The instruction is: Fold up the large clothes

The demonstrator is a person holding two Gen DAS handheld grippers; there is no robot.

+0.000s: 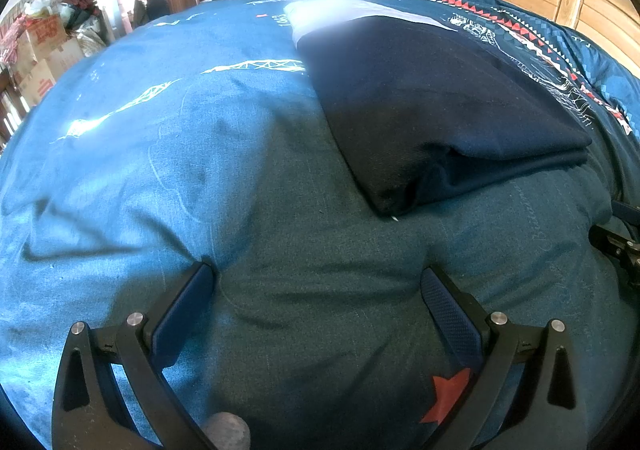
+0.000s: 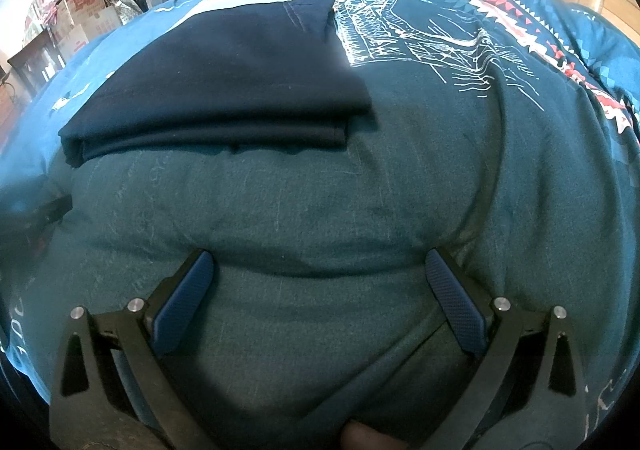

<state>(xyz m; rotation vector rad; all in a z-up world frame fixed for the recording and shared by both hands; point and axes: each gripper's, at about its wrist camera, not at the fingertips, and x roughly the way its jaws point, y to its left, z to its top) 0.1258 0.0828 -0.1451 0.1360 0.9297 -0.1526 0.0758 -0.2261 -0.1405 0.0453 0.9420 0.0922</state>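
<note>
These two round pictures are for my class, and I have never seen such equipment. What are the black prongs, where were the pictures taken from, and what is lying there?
A person holds a two-finger gripper in each hand, each with a camera looking forward along its fingers. One picture is from the left gripper, the other from the right gripper. Both are open and hold nothing. Ahead, a folded dark garment lies on a blue patterned bedspread.
</note>
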